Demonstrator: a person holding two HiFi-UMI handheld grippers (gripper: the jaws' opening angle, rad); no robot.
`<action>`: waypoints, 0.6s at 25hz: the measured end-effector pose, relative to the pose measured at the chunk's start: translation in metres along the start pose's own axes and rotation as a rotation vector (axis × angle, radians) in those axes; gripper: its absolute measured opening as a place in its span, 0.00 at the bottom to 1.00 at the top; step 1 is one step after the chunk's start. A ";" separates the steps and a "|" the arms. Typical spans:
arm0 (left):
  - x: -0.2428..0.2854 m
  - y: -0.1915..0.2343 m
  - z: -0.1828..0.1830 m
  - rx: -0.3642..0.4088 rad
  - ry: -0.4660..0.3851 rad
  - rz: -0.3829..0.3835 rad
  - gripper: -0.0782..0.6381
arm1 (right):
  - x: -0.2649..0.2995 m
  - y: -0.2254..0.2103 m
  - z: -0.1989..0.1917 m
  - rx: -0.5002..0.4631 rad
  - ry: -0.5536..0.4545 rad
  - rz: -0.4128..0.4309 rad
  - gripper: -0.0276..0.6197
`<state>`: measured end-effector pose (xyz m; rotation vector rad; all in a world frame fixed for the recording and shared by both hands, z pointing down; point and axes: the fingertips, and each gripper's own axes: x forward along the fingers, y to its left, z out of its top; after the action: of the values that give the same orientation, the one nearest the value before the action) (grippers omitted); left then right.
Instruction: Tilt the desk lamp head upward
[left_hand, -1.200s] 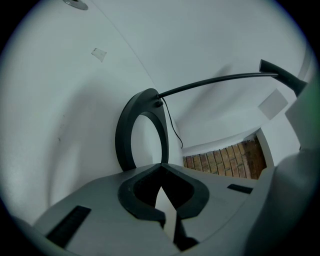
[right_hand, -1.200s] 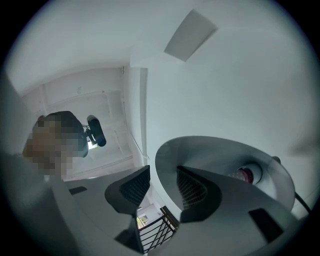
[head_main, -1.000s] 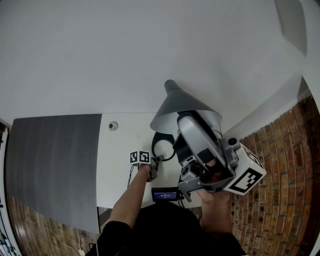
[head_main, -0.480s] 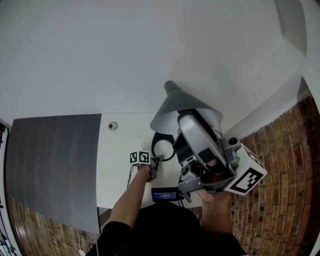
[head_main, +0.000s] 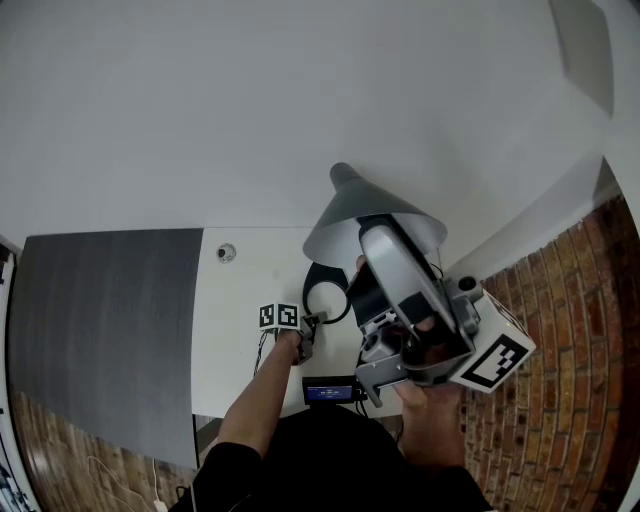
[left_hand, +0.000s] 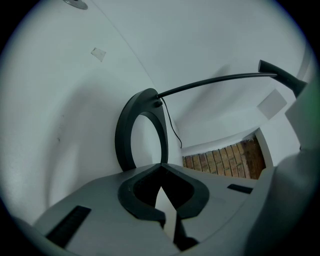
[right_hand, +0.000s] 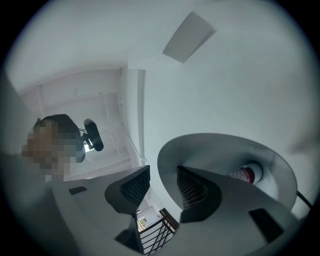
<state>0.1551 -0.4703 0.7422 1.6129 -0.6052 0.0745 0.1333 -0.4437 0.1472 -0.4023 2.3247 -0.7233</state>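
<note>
— What does the room look like?
— A plain white wall (head_main: 250, 110) stands behind a white desk (head_main: 238, 285). A dark grey panel (head_main: 110, 330) lies just beside the desk on the left.
— And the floor?
— It's a brick-patterned floor (head_main: 565, 400), showing at right and lower left. High on the wall there's a grey rectangular patch (head_main: 585, 45).

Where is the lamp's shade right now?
In the head view the grey lamp shade sits right of centre, above the white desk, with the right tongs astride its near rim.
</note>
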 end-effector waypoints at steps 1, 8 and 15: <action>0.000 0.000 0.000 -0.001 0.000 0.001 0.12 | 0.001 -0.001 0.000 0.009 -0.002 -0.004 0.29; -0.001 0.001 0.000 0.007 0.003 0.007 0.12 | 0.006 -0.002 0.005 0.068 -0.026 -0.020 0.28; -0.001 0.001 0.000 0.008 0.000 0.008 0.12 | 0.012 -0.004 0.011 0.114 -0.054 -0.035 0.29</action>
<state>0.1536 -0.4698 0.7425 1.6181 -0.6116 0.0829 0.1324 -0.4567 0.1372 -0.4063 2.2192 -0.8471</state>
